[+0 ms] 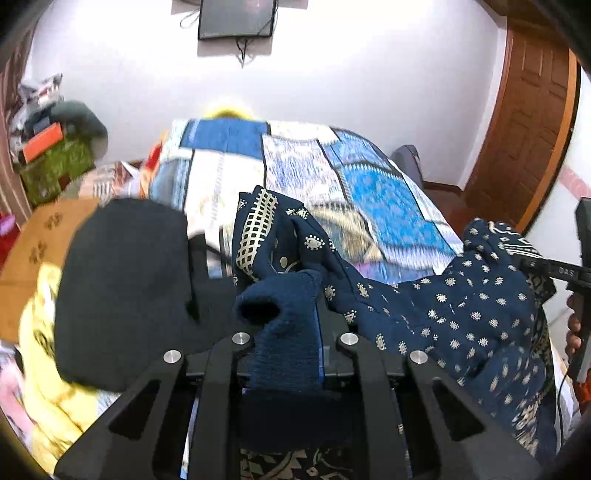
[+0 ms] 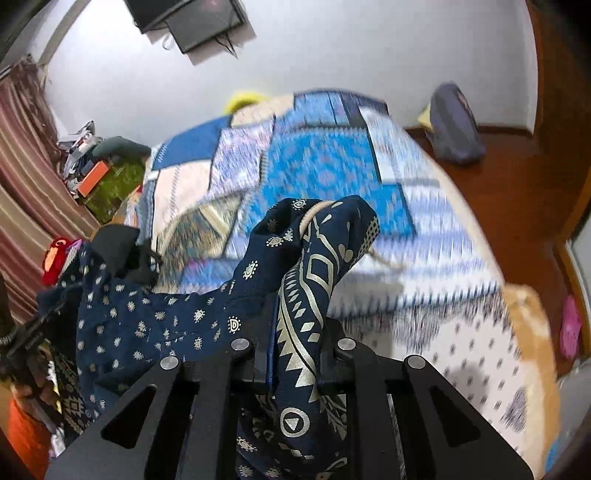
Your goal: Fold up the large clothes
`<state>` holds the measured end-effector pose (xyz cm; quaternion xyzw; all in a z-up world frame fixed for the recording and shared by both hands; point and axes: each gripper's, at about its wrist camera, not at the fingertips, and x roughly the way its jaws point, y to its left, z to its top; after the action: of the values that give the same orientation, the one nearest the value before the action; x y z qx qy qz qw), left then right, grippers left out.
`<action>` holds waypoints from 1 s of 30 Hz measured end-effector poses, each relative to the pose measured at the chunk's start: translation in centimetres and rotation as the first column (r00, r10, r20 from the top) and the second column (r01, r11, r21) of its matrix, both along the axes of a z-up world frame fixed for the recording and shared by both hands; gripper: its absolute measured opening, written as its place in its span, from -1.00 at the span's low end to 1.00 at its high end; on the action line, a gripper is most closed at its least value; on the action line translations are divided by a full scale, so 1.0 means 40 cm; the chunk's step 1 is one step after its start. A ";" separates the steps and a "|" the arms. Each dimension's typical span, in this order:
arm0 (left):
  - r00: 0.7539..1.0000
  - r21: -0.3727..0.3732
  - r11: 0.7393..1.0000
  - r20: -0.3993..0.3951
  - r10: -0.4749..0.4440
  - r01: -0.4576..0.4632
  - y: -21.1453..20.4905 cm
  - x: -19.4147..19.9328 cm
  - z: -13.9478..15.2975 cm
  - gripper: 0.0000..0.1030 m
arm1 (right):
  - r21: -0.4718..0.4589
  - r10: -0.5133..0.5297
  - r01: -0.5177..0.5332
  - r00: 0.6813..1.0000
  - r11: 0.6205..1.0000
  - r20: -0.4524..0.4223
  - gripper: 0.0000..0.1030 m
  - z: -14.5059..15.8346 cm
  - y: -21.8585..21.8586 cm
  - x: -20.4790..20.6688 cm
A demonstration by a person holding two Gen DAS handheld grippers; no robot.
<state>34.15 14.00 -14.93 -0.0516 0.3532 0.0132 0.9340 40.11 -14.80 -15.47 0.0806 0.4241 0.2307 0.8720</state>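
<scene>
Navy garment [image 1: 461,317] stretches, pinched between both tongs [image 1: 284,321] [image 2: 299,325].

Bed with blue patchwork quilt [image 1: 295,173]; wall-mounted screen [image 1: 236,16]; wooden door [image 1: 524,122]; striped curtain [image 2: 26,177]; cardboard box [image 1: 37,243].

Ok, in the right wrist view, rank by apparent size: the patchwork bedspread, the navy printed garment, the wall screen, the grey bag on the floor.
1. Patchwork bedspread
2. Navy printed garment, though it hangs right at the lens, clamped in the right gripper, so it looks inflated
3. Wall screen
4. Grey bag, close to the screen; unsure
</scene>
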 end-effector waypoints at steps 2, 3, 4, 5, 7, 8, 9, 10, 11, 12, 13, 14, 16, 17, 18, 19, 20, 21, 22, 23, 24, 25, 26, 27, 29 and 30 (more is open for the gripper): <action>1.000 0.003 1.000 0.014 -0.003 0.003 -0.005 0.043 0.034 -0.72 | -0.018 -0.008 0.008 0.999 1.000 0.040 -0.75 0.026 0.008 0.023; 1.000 0.007 1.000 0.017 -0.002 0.001 -0.006 0.058 0.044 -0.72 | -0.027 -0.014 0.015 0.998 1.000 0.056 -0.75 0.035 0.011 0.040; 1.000 0.020 1.000 0.021 -0.001 0.000 -0.007 0.082 0.057 -0.72 | -0.034 -0.019 0.021 0.998 0.999 0.066 -0.75 0.038 0.013 0.050; 1.000 0.035 0.999 0.023 -0.003 0.003 -0.008 0.105 0.065 -0.72 | -0.046 -0.026 0.030 0.997 0.999 0.075 -0.75 0.040 0.017 0.067; 1.000 0.045 0.999 0.010 -0.011 0.010 -0.005 0.152 0.065 -0.71 | -0.077 -0.042 0.048 0.995 0.996 0.086 -0.75 0.036 0.026 0.107; 1.000 0.037 0.999 -0.004 -0.007 0.007 0.002 0.181 0.059 -0.71 | -0.090 -0.046 0.054 0.995 0.995 0.087 -0.75 0.029 0.030 0.124; 1.000 0.022 1.000 -0.016 -0.004 0.005 0.009 0.204 0.049 -0.71 | -0.101 -0.048 0.056 0.995 0.993 0.084 -0.75 0.020 0.033 0.139; 0.999 0.006 1.000 -0.033 -0.003 0.003 0.016 0.231 0.036 -0.71 | -0.109 -0.048 0.057 0.996 0.992 0.077 -0.75 0.011 0.034 0.154; 0.999 -0.006 1.000 -0.050 0.003 -0.003 0.023 0.255 0.020 -0.71 | -0.114 -0.048 0.056 0.996 0.992 0.072 -0.75 0.003 0.037 0.163; 0.998 -0.012 1.000 -0.064 0.006 -0.007 0.026 0.268 0.009 -0.71 | -0.129 -0.045 0.053 0.997 0.990 0.062 -0.75 -0.015 0.042 0.179; 0.996 -0.016 1.000 -0.087 0.007 -0.009 0.032 0.292 -0.012 -0.71 | -0.141 -0.042 0.050 0.998 0.989 0.056 -0.75 -0.027 0.045 0.187; 0.994 -0.017 1.000 -0.109 0.007 -0.009 0.035 0.310 -0.033 -0.70 | -0.153 -0.040 0.047 0.998 0.987 0.048 -0.75 -0.039 0.049 0.194; 0.988 0.007 1.000 -0.152 0.010 -0.009 0.036 0.335 -0.070 -0.66 | -0.166 -0.041 0.045 0.999 0.985 0.026 -0.73 -0.065 0.052 0.200; 0.985 0.031 0.999 -0.171 0.018 -0.013 0.035 0.343 -0.090 -0.65 | -0.171 -0.045 0.047 0.999 0.984 0.015 -0.71 -0.077 0.051 0.202; 0.983 0.051 0.999 -0.181 0.024 -0.015 0.034 0.344 -0.106 -0.64 | -0.185 -0.057 0.058 0.998 0.981 0.012 -0.69 -0.090 0.048 0.202; 0.981 0.073 0.997 -0.191 0.034 -0.020 0.035 0.341 -0.122 -0.60 | -0.200 -0.070 0.071 0.997 0.977 0.012 -0.69 -0.099 0.044 0.199; 0.979 0.081 0.996 -0.200 0.037 -0.021 0.036 0.336 -0.135 -0.57 | -0.207 -0.075 0.075 0.997 0.975 0.009 -0.69 -0.103 0.040 0.196; 0.978 0.080 0.997 -0.207 0.036 -0.020 0.035 0.330 -0.145 -0.55 | -0.213 -0.078 0.076 0.997 0.974 -0.003 -0.69 -0.115 0.031 0.192; 0.975 0.074 0.997 -0.217 0.036 -0.020 0.038 0.321 -0.153 -0.53 | -0.214 -0.081 0.076 0.997 0.974 -0.016 -0.66 -0.122 0.024 0.190; 0.974 0.070 0.997 -0.224 0.038 -0.023 0.041 0.310 -0.157 -0.51 | -0.214 -0.085 0.077 0.996 0.974 -0.032 -0.65 -0.126 0.016 0.187; 0.974 0.067 0.997 -0.224 0.041 -0.027 0.046 0.302 -0.159 -0.50 | -0.215 -0.087 0.076 0.995 0.974 -0.044 -0.65 -0.128 0.011 0.184; 0.974 0.068 0.997 -0.221 0.044 -0.030 0.047 0.288 -0.155 -0.49 | -0.218 -0.085 0.071 0.995 0.973 -0.055 -0.65 -0.126 0.004 0.176; 0.976 0.073 0.997 -0.213 0.045 -0.030 0.047 0.276 -0.147 -0.48 | -0.221 -0.079 0.065 0.995 0.973 -0.058 -0.65 -0.122 0.000 0.167; 0.978 0.075 0.997 -0.205 0.042 -0.027 0.045 0.266 -0.140 -0.46 | -0.226 -0.072 0.058 0.996 0.972 -0.054 -0.65 -0.115 -0.003 0.155; 0.983 0.088 0.996 -0.184 0.027 -0.011 0.035 0.233 -0.113 -0.32 | -0.239 -0.061 0.049 0.997 0.970 -0.043 -0.65 -0.104 -0.005 0.136; 0.984 0.097 0.995 -0.174 0.021 -0.005 0.029 0.219 -0.100 -0.30 | -0.247 -0.051 0.040 0.998 0.968 -0.036 -0.64 -0.088 -0.007 0.116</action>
<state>42.90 15.17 -18.92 -0.0076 0.4325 0.0408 0.9007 44.77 -15.07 -19.01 -0.0138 0.4658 0.1544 0.8712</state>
